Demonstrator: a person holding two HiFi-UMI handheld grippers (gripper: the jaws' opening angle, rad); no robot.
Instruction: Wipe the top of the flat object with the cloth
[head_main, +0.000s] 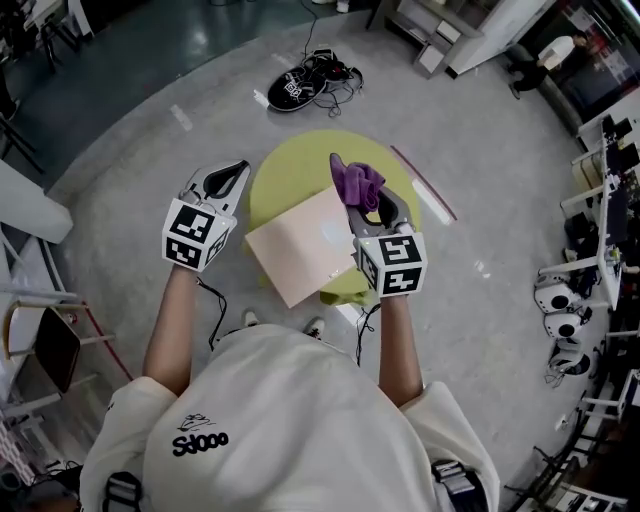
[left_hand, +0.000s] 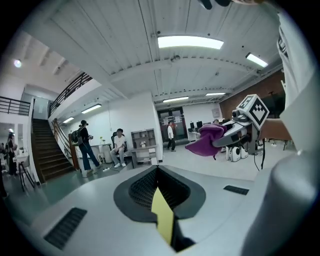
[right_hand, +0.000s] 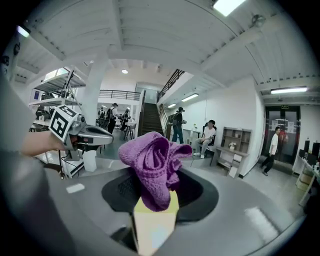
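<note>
jaws of right gripper (right_hand: 152, 210) pinching cloth (right_hand: 152, 160)

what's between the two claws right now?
In the head view, only bare round yellow-green tabletop lies between the left claw and the right claw holding the purple cloth; the flat pale-pink panel sits nearer the person, between their marker cubes.

flat object (head_main: 300, 255): right edge lies under the right gripper (head_main: 360, 195);
round table (head_main: 290, 175): middle covered by the flat object; near rim partly hidden by both;
cloth (right_hand: 152, 167): lower end hidden between the jaws in the right gripper view;
black heap on the floor (head_main: 310, 80): too small to tell;
person's torso (head_main: 290, 430): cut off by the bottom edge
</note>
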